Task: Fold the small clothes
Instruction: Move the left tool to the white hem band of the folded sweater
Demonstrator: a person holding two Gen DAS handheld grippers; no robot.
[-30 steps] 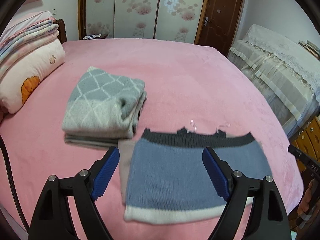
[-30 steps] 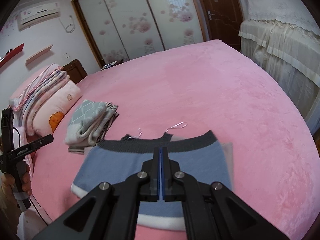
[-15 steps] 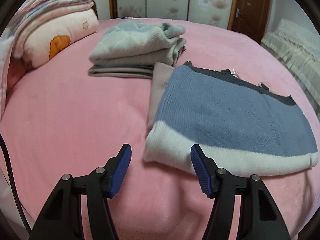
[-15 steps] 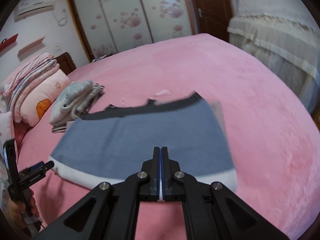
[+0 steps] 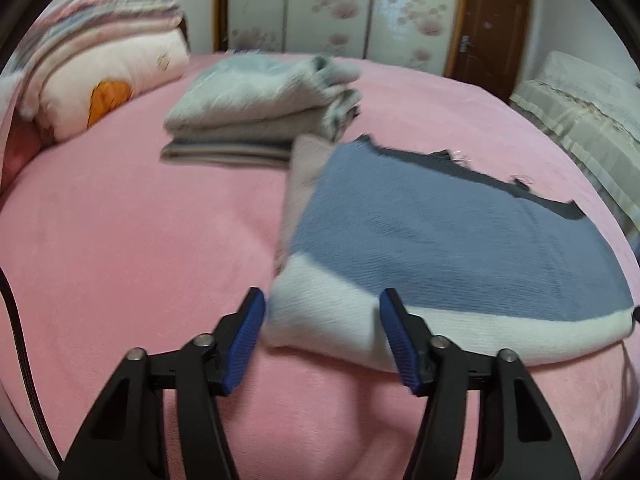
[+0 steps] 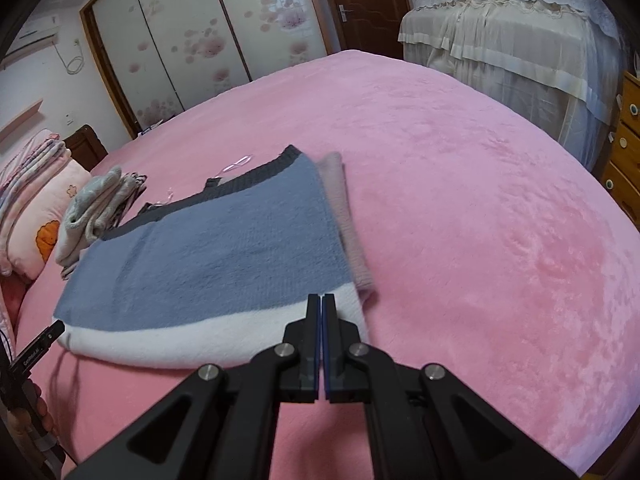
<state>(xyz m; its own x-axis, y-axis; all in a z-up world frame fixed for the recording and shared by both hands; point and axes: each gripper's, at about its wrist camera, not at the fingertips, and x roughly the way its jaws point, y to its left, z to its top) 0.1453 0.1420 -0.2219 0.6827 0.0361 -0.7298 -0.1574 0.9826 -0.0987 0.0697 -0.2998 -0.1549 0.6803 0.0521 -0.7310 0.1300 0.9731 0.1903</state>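
A blue knit garment (image 5: 452, 240), with a white hem and a dark waistband, is laid flat on the pink bed (image 5: 120, 248). Its white near-left corner is bracketed by the left hand-held gripper (image 5: 322, 336), whose jaws have just been closing; whether the blue pads (image 5: 246, 340) press the cloth cannot be told. The right hand-held gripper (image 6: 322, 304) is fully closed and empty at the hem's right end. A stack of folded clothes (image 5: 264, 108) is seen beyond, beside a pillow (image 5: 108, 80).
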